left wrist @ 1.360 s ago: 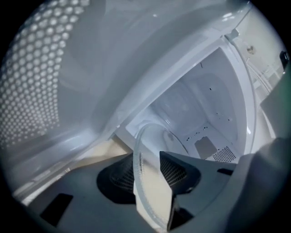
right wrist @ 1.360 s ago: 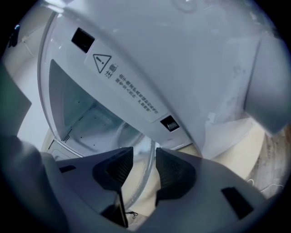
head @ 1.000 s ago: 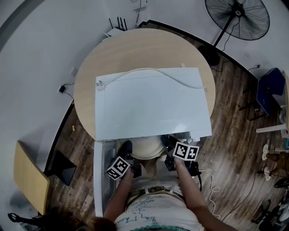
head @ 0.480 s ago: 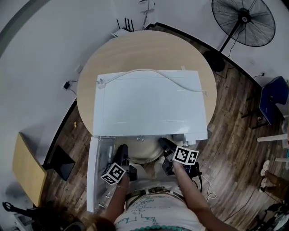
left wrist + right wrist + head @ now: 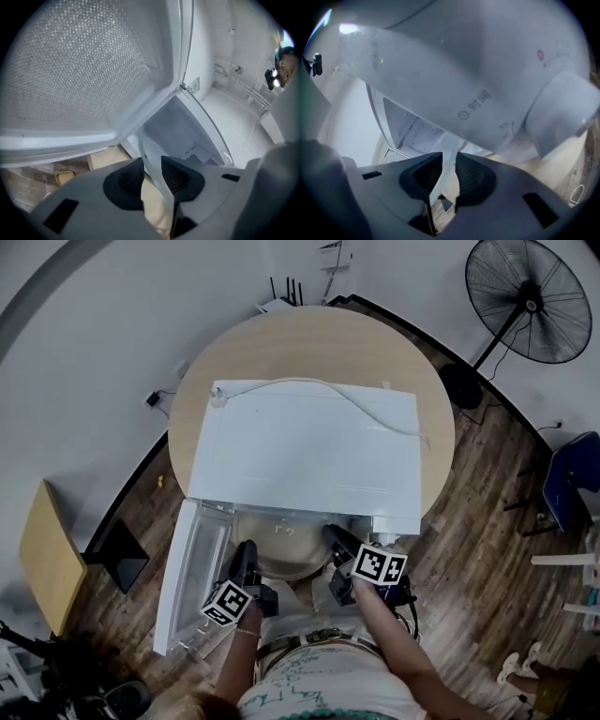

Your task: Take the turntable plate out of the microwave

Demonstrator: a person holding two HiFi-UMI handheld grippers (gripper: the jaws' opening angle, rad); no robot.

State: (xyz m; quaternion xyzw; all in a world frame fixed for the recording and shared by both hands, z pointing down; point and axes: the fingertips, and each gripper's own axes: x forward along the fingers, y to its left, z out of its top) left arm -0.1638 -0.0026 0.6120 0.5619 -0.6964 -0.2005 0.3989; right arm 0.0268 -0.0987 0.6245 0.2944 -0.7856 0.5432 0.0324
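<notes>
Round wooden table (image 5: 309, 343) on a dark plank floor (image 5: 487, 521).
A white microwave (image 5: 309, 456) sits on it, at the table's near edge.

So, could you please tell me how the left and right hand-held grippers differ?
The left hand-held gripper grips the left rim of the turntable plate beside the open microwave door; the right hand-held gripper grips its right rim under the control panel. Only the right's jaws have just been closing. Both are clamped on the glass rim.
</notes>
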